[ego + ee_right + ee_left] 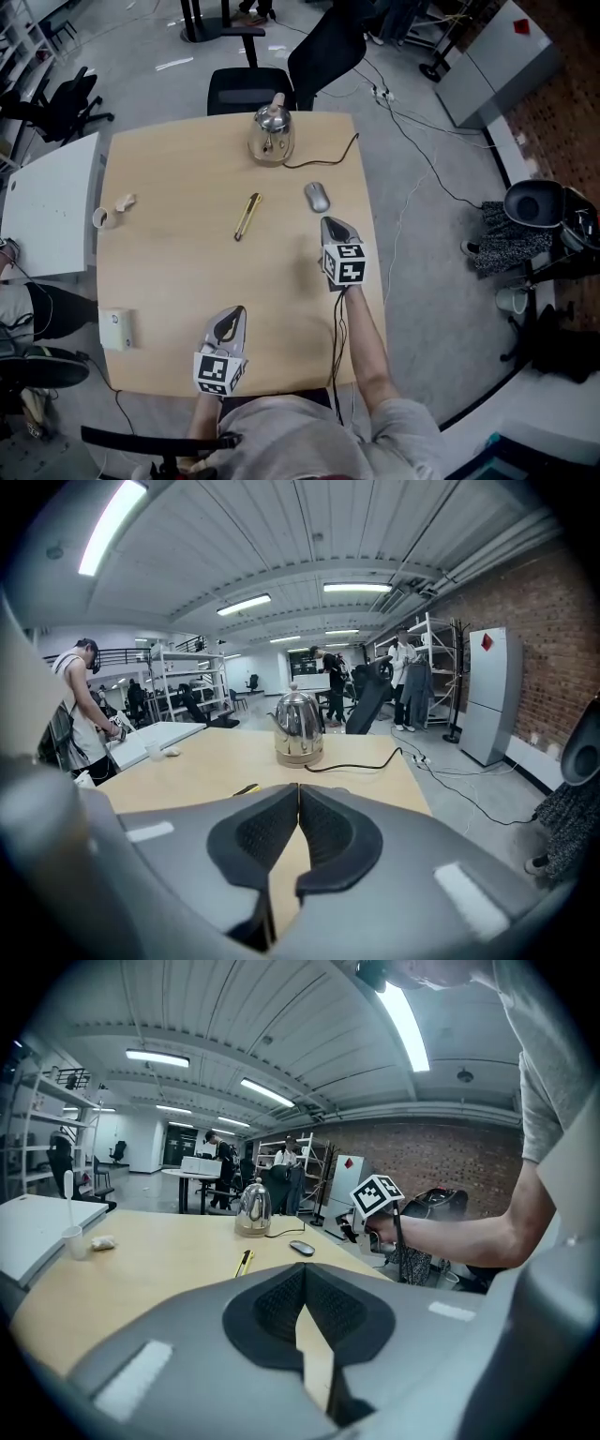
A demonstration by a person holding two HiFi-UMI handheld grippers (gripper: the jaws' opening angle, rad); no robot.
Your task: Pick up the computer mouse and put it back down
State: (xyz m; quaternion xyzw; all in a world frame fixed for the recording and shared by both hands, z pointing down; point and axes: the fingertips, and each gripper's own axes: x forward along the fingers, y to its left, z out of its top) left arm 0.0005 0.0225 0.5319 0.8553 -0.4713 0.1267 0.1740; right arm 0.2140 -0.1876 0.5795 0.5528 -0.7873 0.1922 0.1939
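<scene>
Right of centre, computer mouse [318, 197]: probably light, rigid, smooth-shelled; best pinched across its flanks. Jaws of right gripper [334, 225] and left gripper [232, 316]: pressed together, empty.

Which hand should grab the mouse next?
Right. The right gripper hangs close behind the mouse, while the left gripper sits much farther away near the front edge of the table. Both are shut and empty.

Table [187, 272] bare in front, kettle [271, 134] and cord [328, 159] at far edge, knife [247, 216] and mouse [318, 197] mid-table
</scene>
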